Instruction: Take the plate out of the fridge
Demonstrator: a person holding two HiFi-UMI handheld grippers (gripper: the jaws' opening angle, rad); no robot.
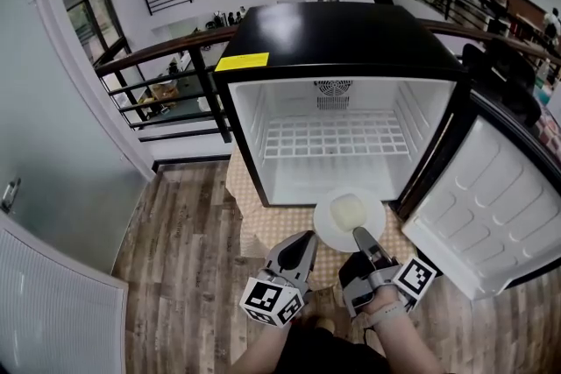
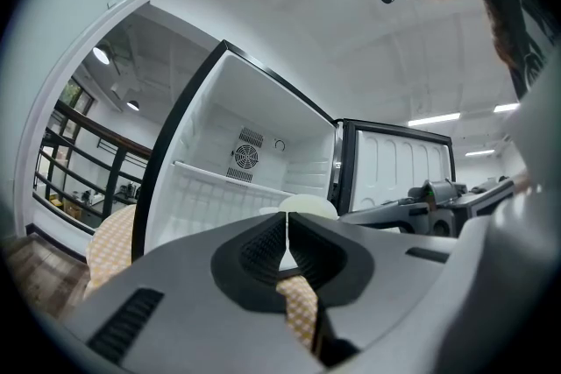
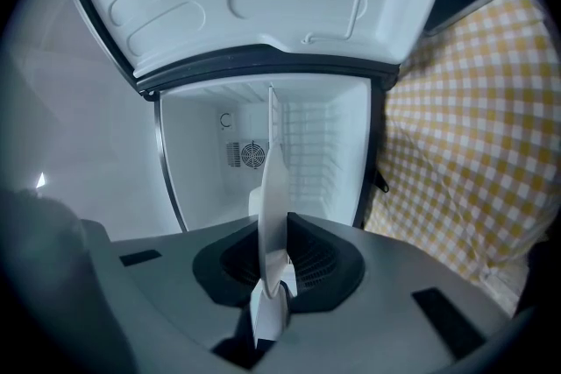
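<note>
Plate (image 1: 349, 215): round, white, pale centre.
Its near rim sat clamped edge-on in the right gripper (image 1: 360, 235), just near of the open fridge (image 1: 337, 44), over the checked cloth (image 1: 263, 230); the left gripper (image 1: 306, 241) was closed, empty.

Left gripper (image 1: 306, 241) jaws together, right gripper (image 1: 358, 233) clamped on plate (image 1: 327, 224)

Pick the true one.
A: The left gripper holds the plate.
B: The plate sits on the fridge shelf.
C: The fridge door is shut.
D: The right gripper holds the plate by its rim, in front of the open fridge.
D: the right gripper is shut on the rim of the plate, just outside the open fridge; the left gripper is shut on nothing.
</note>
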